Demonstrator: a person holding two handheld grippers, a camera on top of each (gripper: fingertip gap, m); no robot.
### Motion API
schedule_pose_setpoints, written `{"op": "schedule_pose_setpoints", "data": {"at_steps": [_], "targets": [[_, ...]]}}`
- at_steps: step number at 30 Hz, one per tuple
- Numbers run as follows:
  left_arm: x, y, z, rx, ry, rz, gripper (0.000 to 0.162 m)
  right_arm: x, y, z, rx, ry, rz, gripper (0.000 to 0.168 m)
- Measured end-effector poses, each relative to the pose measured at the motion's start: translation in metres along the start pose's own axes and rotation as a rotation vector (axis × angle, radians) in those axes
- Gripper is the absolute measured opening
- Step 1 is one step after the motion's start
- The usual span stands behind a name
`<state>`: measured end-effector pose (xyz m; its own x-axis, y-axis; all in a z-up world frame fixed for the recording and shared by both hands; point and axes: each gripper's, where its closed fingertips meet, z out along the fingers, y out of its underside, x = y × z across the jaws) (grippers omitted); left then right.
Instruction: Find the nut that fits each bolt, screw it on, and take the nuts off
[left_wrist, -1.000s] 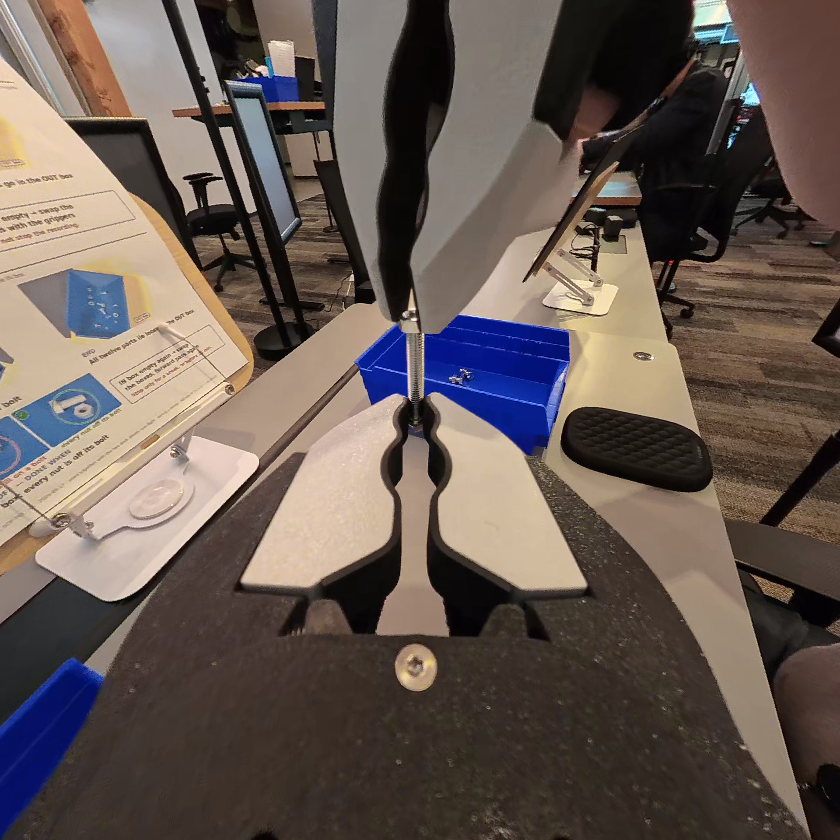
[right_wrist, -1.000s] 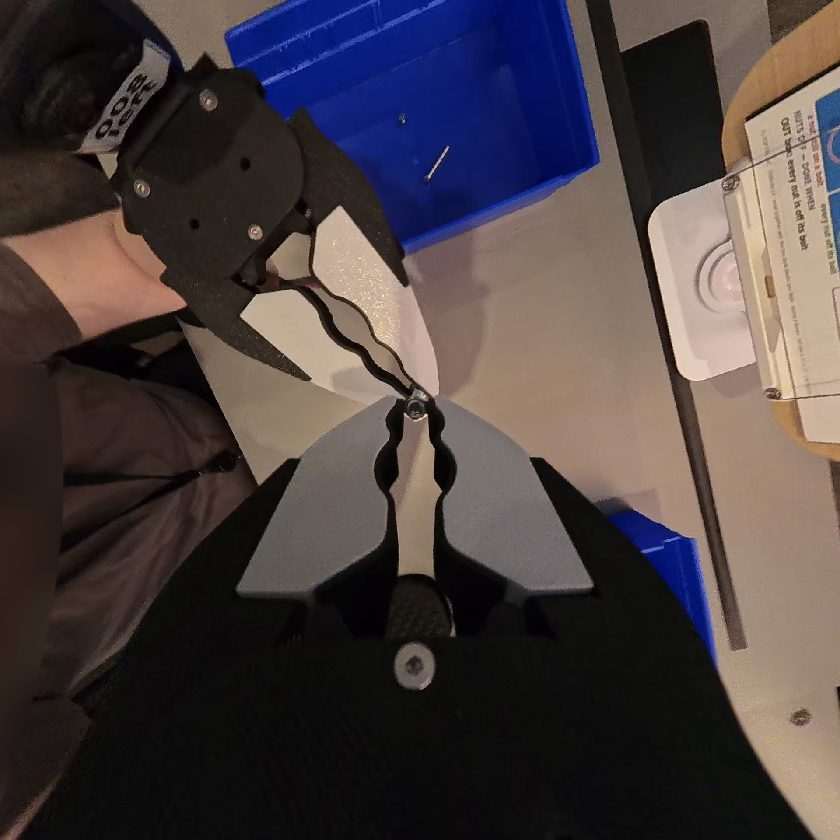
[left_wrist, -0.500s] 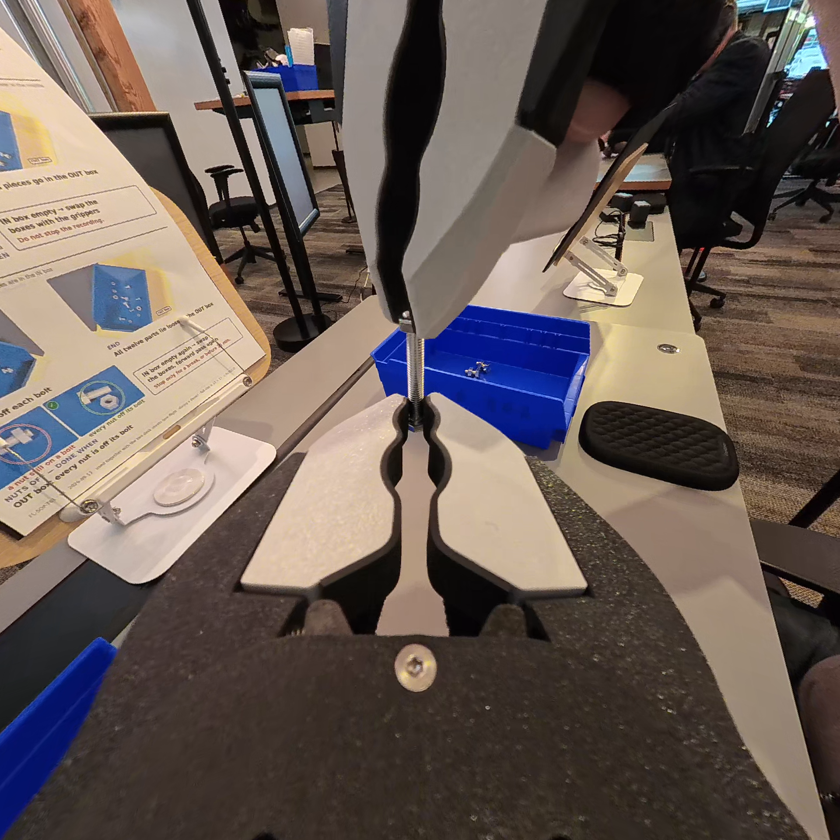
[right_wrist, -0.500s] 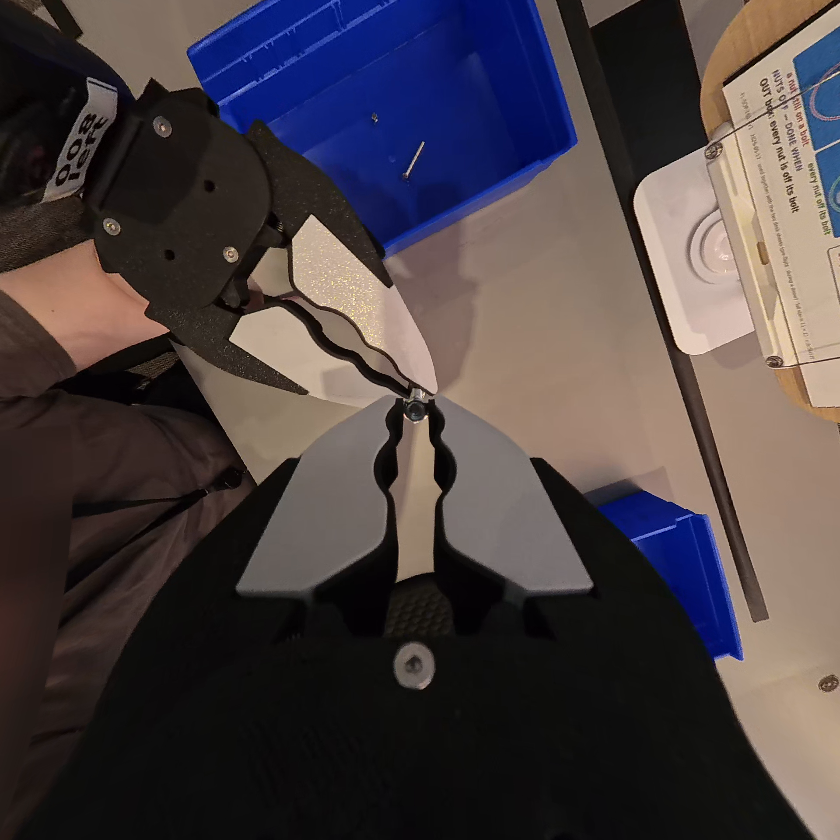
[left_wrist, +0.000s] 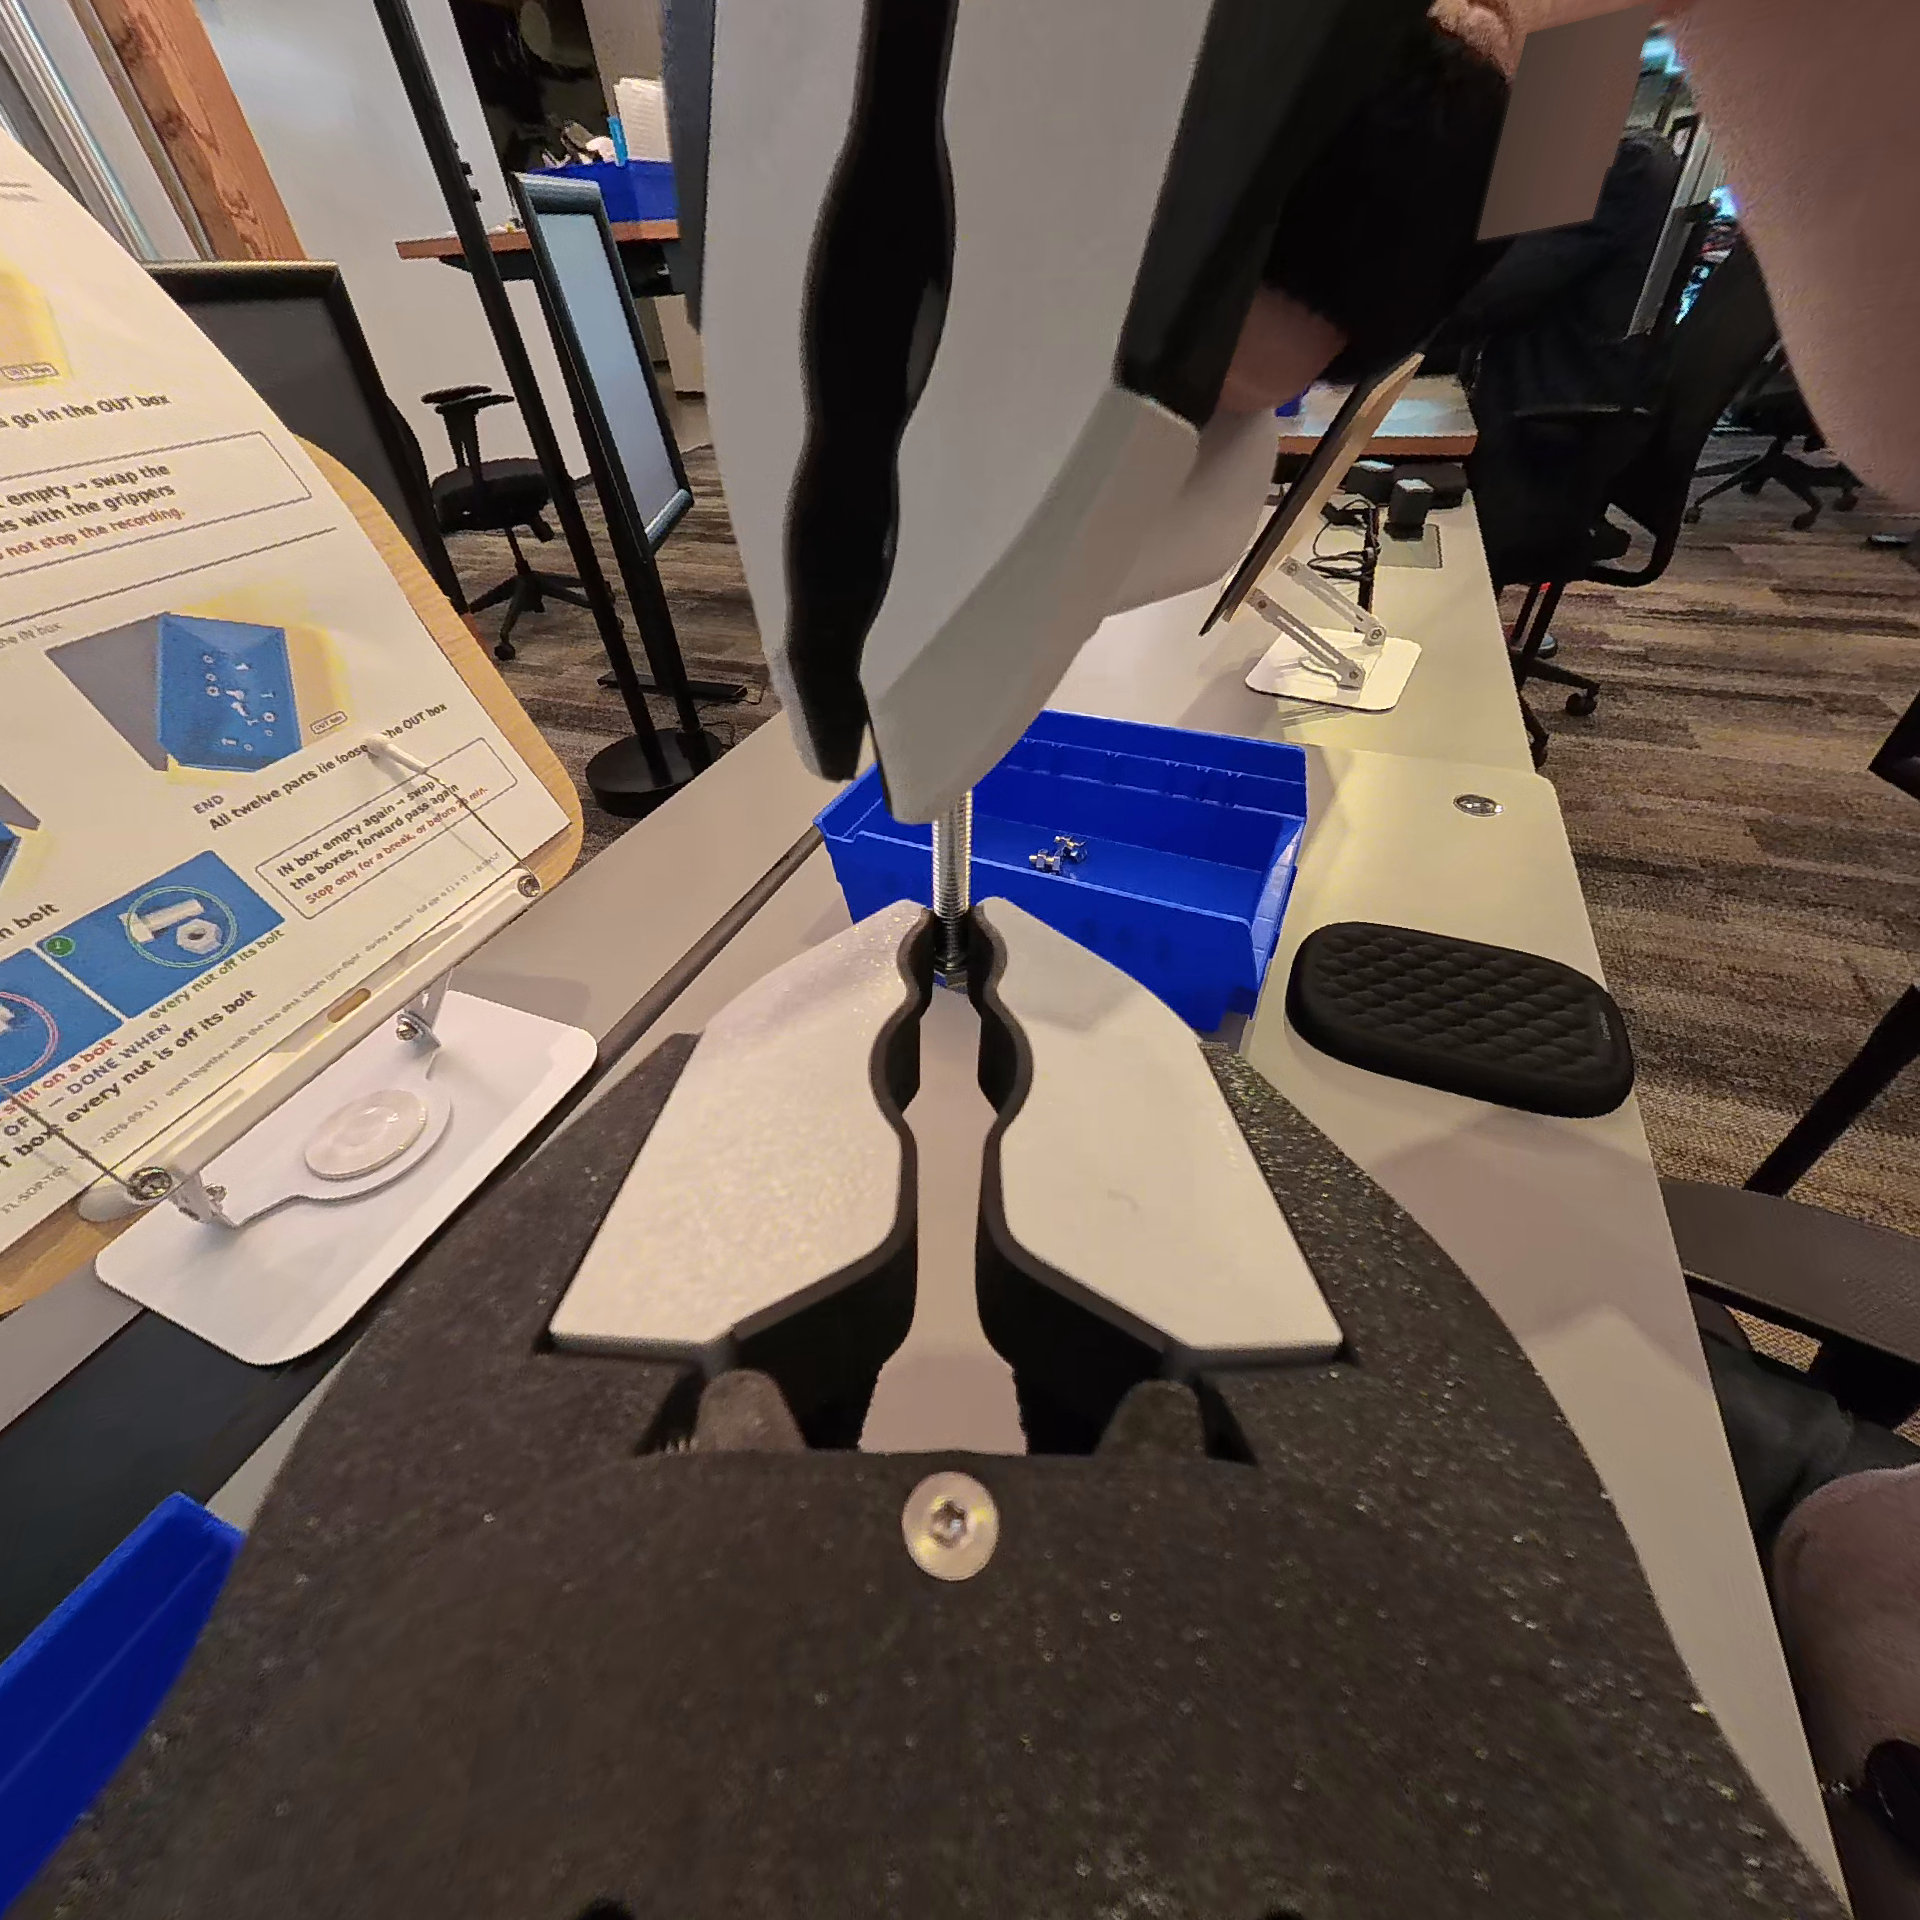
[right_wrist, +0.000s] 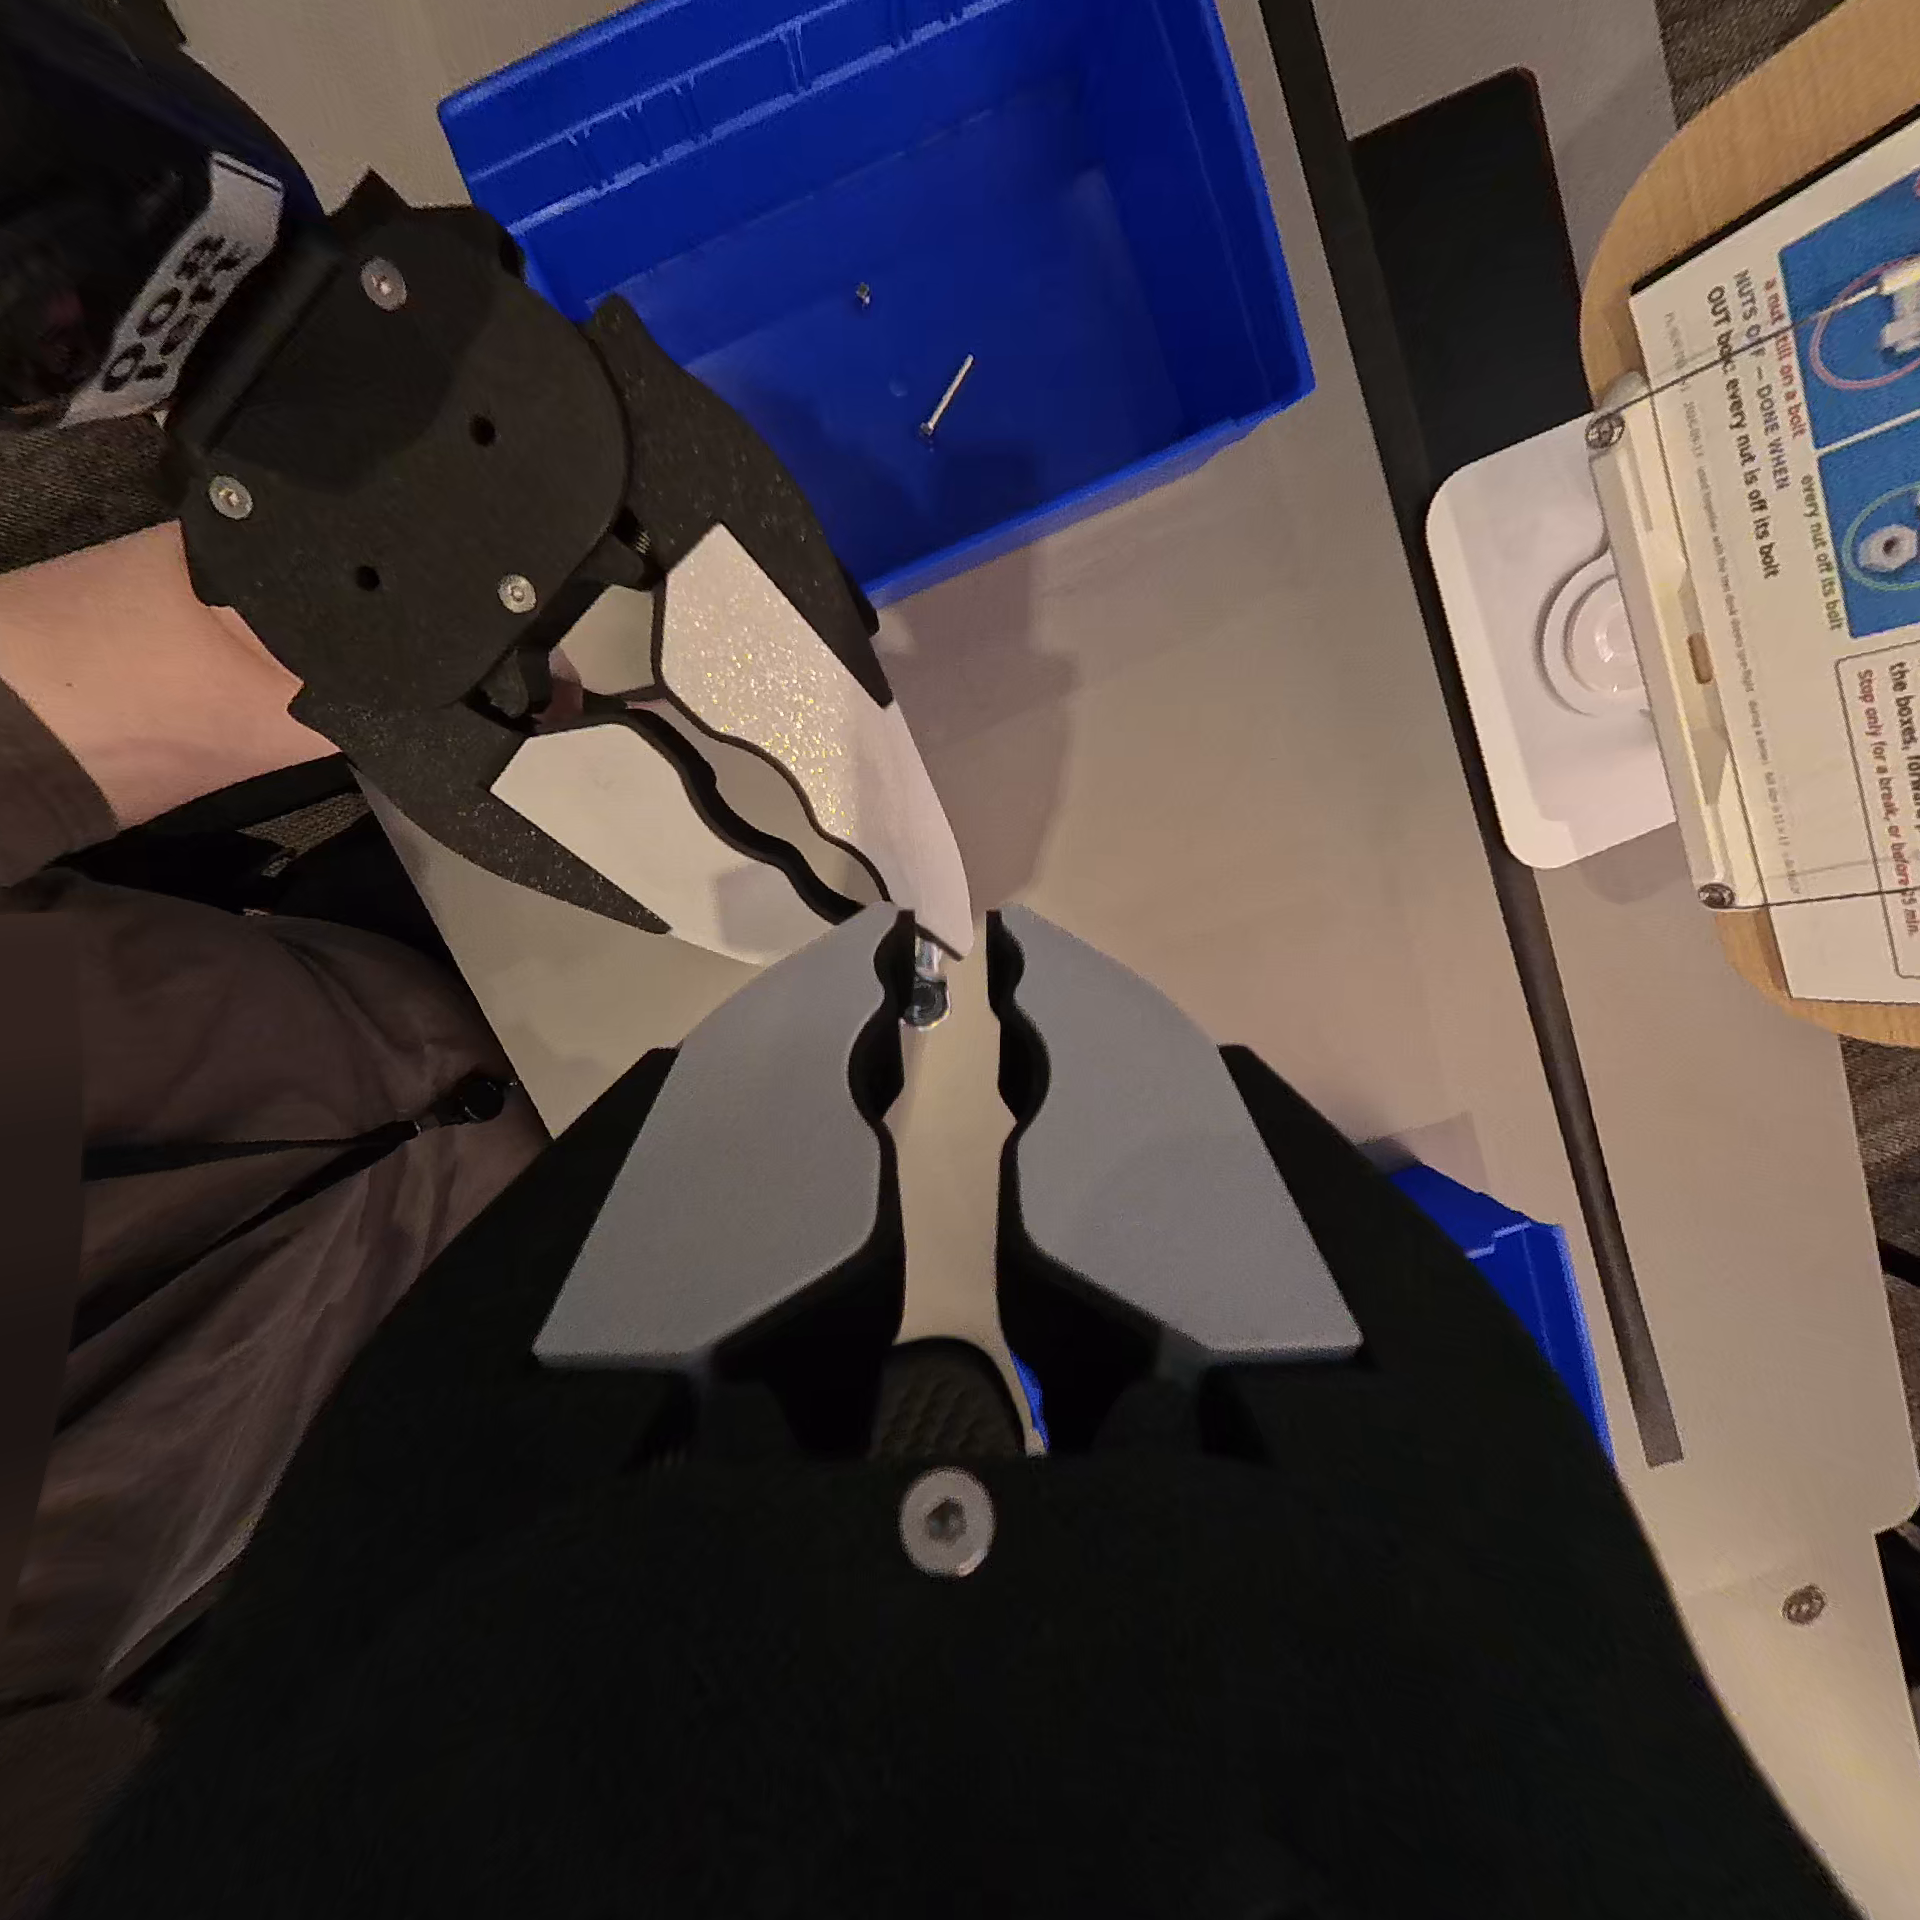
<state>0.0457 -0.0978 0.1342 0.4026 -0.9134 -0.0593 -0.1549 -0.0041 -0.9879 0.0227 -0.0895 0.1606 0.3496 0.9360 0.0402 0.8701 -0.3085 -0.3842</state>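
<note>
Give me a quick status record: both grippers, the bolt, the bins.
left gripper: shut on nut at the bolt's lower end
right gripper: looks slightly open around the bolt head, gap on one side
bolt: upright between both grippers, threads exposed
front blue bin: small metal parts inside
second blue bin: one thin loose bolt
stage: nut on bolt; turning direction cannot be told
</note>
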Motion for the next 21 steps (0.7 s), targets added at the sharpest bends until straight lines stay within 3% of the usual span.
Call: {"op": "schedule_pose_setpoints", "data": {"at_steps": [8, 11, 15, 21], "targets": [[0.006, -0.001, 0.001, 0.013, 0.04, -0.014, 0.005, 0.001, -0.012, -0.015, 0.174, 0.023, -0.084, 0.018], [0.015, -0.003, 0.004, 0.028, 0.095, -0.03, 0.005, -0.005, -0.011, -0.038, 0.44, 0.018, -0.157, 0.021], [0.031, -0.004, 0.013, 0.06, 0.191, -0.045, 0.005, -0.016, 0.02, -0.058, 0.836, 0.067, -0.271, 0.042], [0.031, 0.004, 0.031, 0.071, 0.17, -0.039, 0.005, -0.027, 0.061, -0.041, 1.136, -0.003, -0.264, 0.056]]}}
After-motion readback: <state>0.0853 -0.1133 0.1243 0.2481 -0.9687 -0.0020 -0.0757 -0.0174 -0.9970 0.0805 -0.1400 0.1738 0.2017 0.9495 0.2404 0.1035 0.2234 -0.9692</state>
